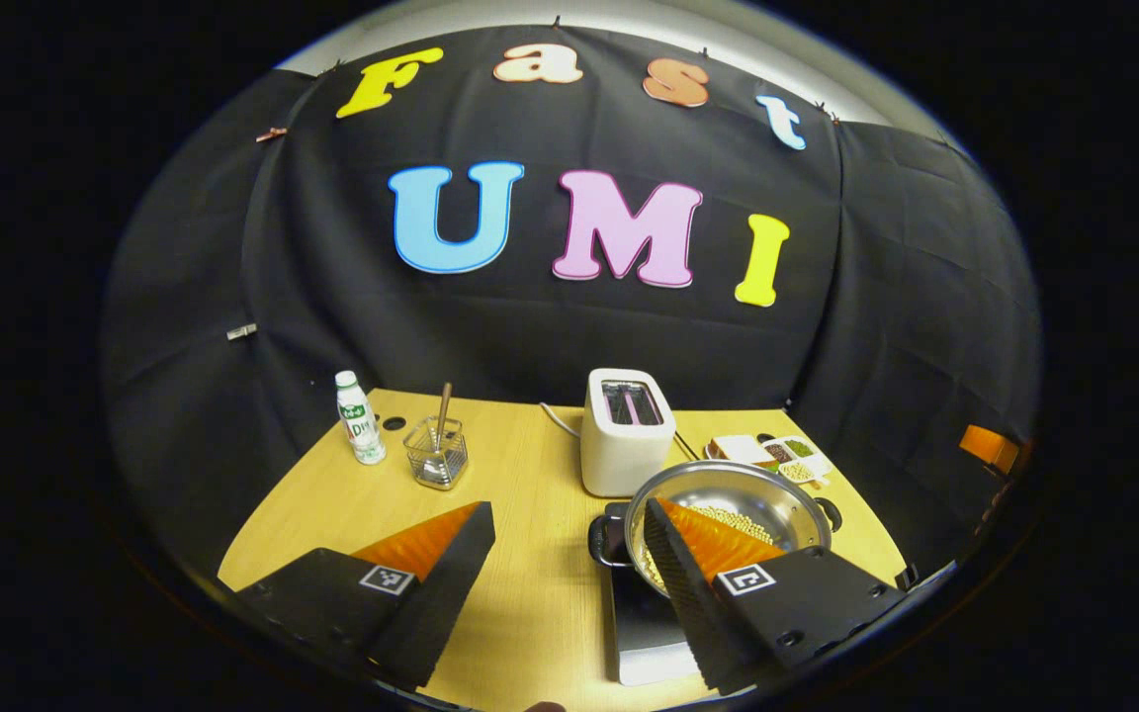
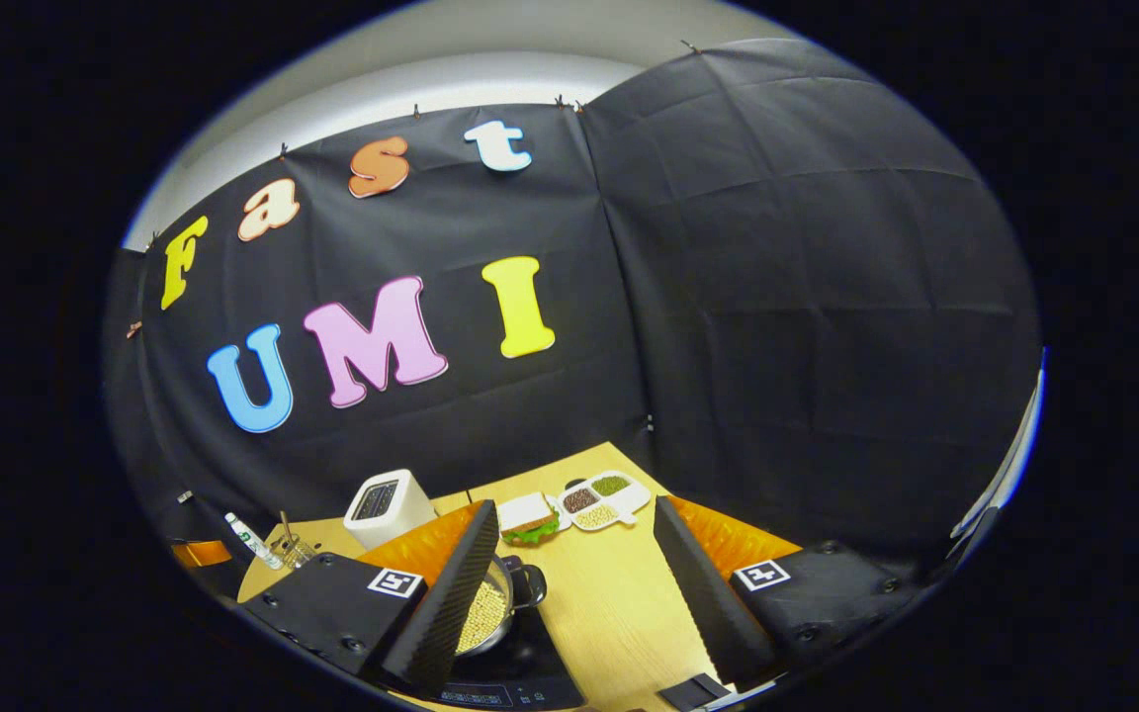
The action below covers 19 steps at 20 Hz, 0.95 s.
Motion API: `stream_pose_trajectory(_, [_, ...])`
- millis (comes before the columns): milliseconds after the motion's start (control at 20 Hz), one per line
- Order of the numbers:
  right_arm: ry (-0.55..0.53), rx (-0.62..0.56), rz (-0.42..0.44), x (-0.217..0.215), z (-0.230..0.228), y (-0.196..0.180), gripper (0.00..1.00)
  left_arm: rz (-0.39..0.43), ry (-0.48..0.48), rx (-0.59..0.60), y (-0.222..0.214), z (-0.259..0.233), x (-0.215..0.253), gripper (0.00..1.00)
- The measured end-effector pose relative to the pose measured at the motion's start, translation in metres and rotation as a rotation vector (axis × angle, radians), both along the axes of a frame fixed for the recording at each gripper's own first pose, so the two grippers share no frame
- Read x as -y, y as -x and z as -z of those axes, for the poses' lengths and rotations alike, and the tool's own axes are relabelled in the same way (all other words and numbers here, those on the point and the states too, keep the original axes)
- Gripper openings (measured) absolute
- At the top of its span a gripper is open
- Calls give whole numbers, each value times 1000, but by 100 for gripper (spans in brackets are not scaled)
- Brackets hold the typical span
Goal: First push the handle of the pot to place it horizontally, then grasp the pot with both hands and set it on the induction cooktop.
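Pot (image 1: 728, 499): round, shallow, polished steel with a bright mirror rim, dark loop handles at either side, one handle (image 2: 528, 581) seen at the 3 o'clock edge in the right gripper view. It sits on the induction cooktop (image 1: 644, 623), a flat glossy black slab with a pale front edge. A layer of small pale beans (image 2: 486, 611) covers its base.

Left gripper (image 1: 569, 564): released, fingers spread wide, holding nothing; ridged pads. Its right finger crosses in front of the pot at about 5 o'clock of the bowl; whether it touches the rim I cannot tell.

Right gripper (image 2: 574, 583): also released and empty. Its left finger overlaps the pot; contact cannot be told.

Hazards, as judged:
- Smooth steel on smooth glass is likely to slide; a finger brushing the rim could skate the pot off centre or over the slab's edge.
- Loose beans would roll and spill if the bowl tips.
- The loop handles are small, so a finger could catch one.

Surroundings: pale wood-grain table (image 1: 520, 554). Toaster (image 1: 627, 430), white, boxy, rounded corners, just behind the pot at 11 o'clock. Sandwich (image 2: 528, 518) and sectioned white dish (image 2: 601, 499) of mixed grains at 1 o'clock. Wire basket (image 1: 436, 453) with a stick, and small white bottle (image 1: 359, 417), well apart at 10 o'clock.
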State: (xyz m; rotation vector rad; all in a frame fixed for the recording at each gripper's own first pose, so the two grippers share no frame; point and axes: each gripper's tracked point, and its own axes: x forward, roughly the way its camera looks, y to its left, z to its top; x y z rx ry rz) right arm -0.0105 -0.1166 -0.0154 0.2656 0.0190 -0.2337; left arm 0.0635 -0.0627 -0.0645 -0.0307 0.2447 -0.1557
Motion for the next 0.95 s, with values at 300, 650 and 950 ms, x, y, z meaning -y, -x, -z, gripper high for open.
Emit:
stream_pose_trajectory(300, [97,25,-19,-14,-7,59,98,-24,-16,181,54,-48,-17,95])
stream_pose_trajectory(650, [92,10,-30,-21,-1,95,98,-65,29,165,122,-35,-27,95])
stream_pose_trajectory(950, [173,-20,-77,-36,2,122,92,-159,-37,179,145,-51,-61,95])
